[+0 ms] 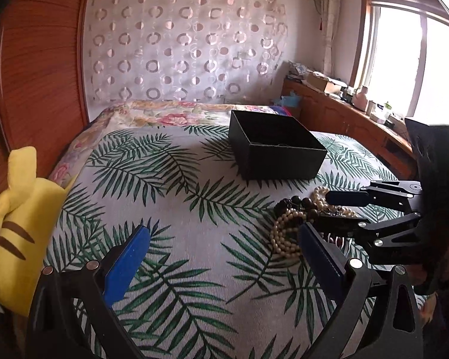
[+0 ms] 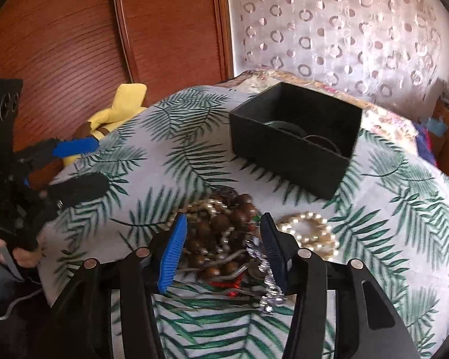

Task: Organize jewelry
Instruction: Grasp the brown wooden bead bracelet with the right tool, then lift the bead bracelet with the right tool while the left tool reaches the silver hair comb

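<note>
A pile of jewelry lies on the leaf-print bedspread: brown wooden beads (image 2: 221, 224), a cream pearl strand (image 2: 308, 233), a silver chain (image 2: 269, 284) and a red cord. An open black box (image 2: 293, 137) stands behind the pile, with dark round items inside. My right gripper (image 2: 224, 239) is open, its blue pads either side of the brown beads, low over the pile. My left gripper (image 1: 224, 248) is open and empty above the bedspread, left of the pile (image 1: 287, 227). The right gripper (image 1: 338, 209) shows over the pile in the left wrist view, and the box (image 1: 272, 149) beyond.
A yellow plush toy (image 1: 18, 224) lies at the bed's left edge by the wooden headboard (image 1: 39, 59). A floral quilt (image 1: 170, 113) lies behind the box. A wooden cabinet (image 1: 344, 113) with clutter runs under the window at right.
</note>
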